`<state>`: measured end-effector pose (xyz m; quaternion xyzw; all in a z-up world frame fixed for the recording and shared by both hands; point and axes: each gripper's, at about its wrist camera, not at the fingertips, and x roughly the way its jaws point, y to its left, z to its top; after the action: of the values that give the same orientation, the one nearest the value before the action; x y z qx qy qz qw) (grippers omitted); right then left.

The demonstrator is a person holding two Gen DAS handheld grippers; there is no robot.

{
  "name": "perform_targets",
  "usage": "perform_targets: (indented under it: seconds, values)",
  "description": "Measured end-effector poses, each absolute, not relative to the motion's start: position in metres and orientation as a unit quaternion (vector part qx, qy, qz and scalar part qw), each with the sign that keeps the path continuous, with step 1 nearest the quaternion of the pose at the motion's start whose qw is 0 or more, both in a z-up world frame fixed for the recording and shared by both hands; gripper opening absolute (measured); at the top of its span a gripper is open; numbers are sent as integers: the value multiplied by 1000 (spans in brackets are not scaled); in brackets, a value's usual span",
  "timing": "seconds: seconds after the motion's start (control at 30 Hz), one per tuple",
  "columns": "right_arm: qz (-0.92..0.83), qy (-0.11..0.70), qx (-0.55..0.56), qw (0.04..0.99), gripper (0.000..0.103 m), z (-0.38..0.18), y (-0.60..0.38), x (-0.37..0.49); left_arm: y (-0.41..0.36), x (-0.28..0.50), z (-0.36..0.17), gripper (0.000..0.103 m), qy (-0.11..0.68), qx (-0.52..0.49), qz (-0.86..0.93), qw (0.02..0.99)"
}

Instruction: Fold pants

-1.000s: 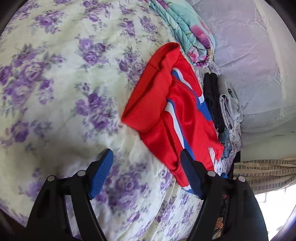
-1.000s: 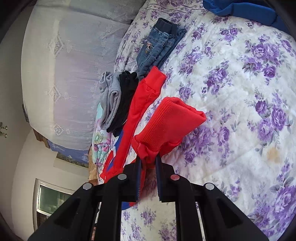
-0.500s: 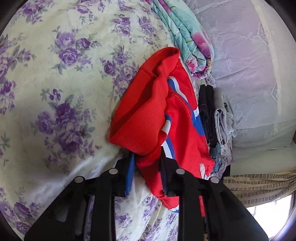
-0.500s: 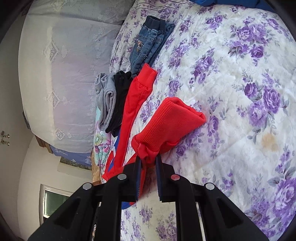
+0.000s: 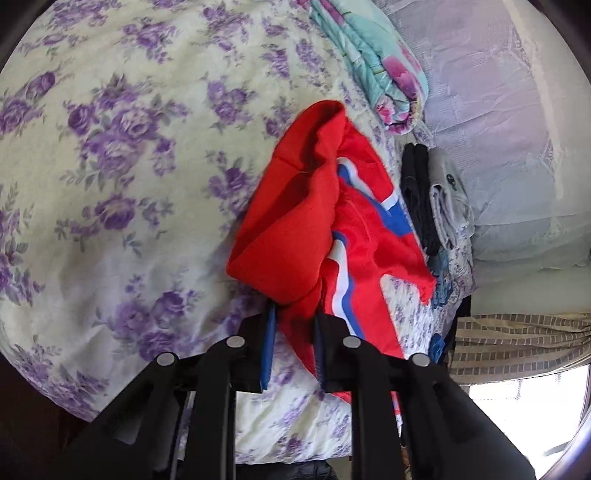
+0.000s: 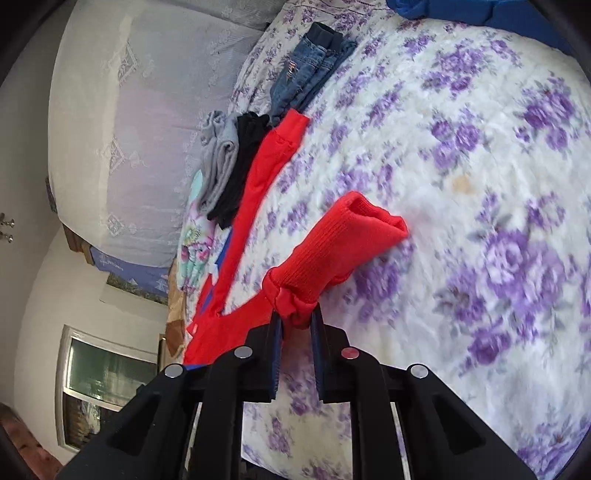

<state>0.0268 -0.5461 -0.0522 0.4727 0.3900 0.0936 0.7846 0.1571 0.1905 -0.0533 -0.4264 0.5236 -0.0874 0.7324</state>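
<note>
left gripper (image 5: 293,314) jaws just closed on red pants (image 5: 295,221) | right gripper (image 6: 296,321) jaws clamp cuff (bunched)

Bright daylight in both views; window (image 5: 524,391) blown out w/ glare. Floral bedspread (image 6: 498,258) motion-blurred on right wrist cam. Heavy fisheye bending, dark vignette at corners. Soft shadows.

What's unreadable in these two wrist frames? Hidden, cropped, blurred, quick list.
- Left wrist view: the red track pants with blue and white stripes run behind the left gripper, so their lower edge is hidden.
- Right wrist view: the fabric pinched in the right gripper is bunched; which part of the pants cannot be told.
- Right wrist view: the blue garment is cut off by the top edge.
- Right wrist view: the purple floral bedspread is motion-blurred.
</note>
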Motion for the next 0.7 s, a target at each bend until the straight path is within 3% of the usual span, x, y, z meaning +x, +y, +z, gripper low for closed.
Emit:
perform_targets:
  seconds: [0.07, 0.13, 0.17, 0.3, 0.33, 0.5, 0.7]
  values:
    - [85, 405, 473, 778, 23, -61, -547, 22, 194, 157, -72, 25, 535, -430, -78, 723]
    - [78, 393, 490, 774, 39, -59, -558, 12, 201, 151, -81, 33, 522, -453, -91, 717]
    - [71, 381, 492, 780, 39, -52, -565, 5, 205, 147, -81, 35, 516, -460, -99, 716]
    - [14, 324, 480, 815, 39, -19, -598, -17, 232, 126, -51, 71, 468, -418, -27, 778]
    - [12, 316, 477, 820, 39, -13, -601, -14, 239, 123, -41, 76, 450, -401, 1, 798]
    - [52, 294, 499, 814, 39, -5, -590, 64, 244, 151, -18, 78, 424, -379, 2, 822]
    - [62, 311, 539, 780, 39, -30, -560, 202, 223, 212, -32, 78, 433, -387, -18, 814]
